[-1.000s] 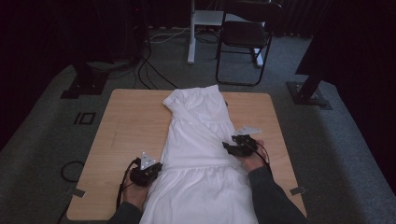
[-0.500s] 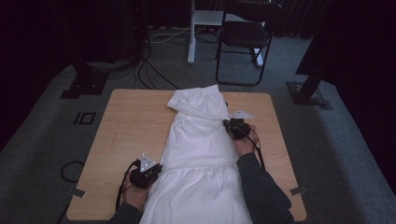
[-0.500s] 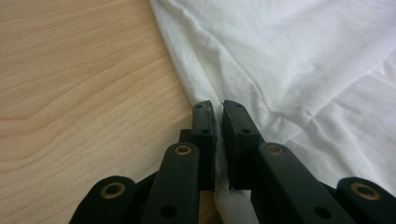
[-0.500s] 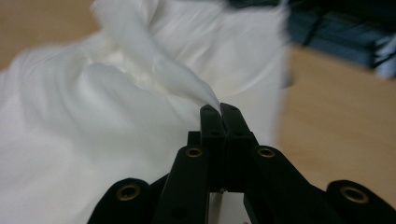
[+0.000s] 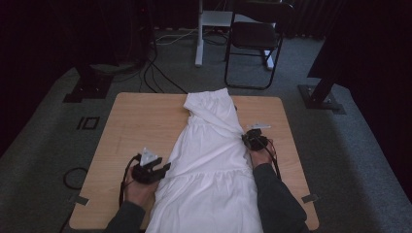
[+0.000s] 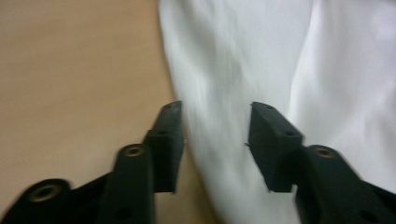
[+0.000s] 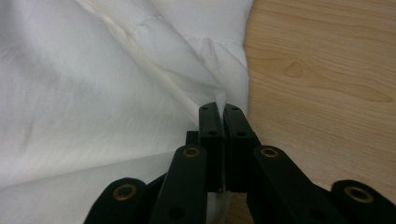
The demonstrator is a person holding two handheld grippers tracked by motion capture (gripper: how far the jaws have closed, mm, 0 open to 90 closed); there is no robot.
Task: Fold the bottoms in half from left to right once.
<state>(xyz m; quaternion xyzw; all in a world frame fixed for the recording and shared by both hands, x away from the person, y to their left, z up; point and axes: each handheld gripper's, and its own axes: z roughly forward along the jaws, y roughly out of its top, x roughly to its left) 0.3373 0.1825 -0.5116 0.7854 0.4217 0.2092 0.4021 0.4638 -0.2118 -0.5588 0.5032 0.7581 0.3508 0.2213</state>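
Pinching the white dress (image 5: 214, 160) at its right edge, right gripper (image 7: 223, 112) is clamped on fabric, prob. to fold it. Left gripper (image 6: 215, 140), jaws just opened, straddles the dress's left edge w/o gripping; dress lies lengthwise on table (image 5: 136, 121).

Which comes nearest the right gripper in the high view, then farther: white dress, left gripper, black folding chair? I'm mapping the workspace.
1. white dress: its edge is pinched in the right gripper.
2. left gripper: across the dress, at its opposite edge.
3. black folding chair: on the floor beyond the table's far edge.
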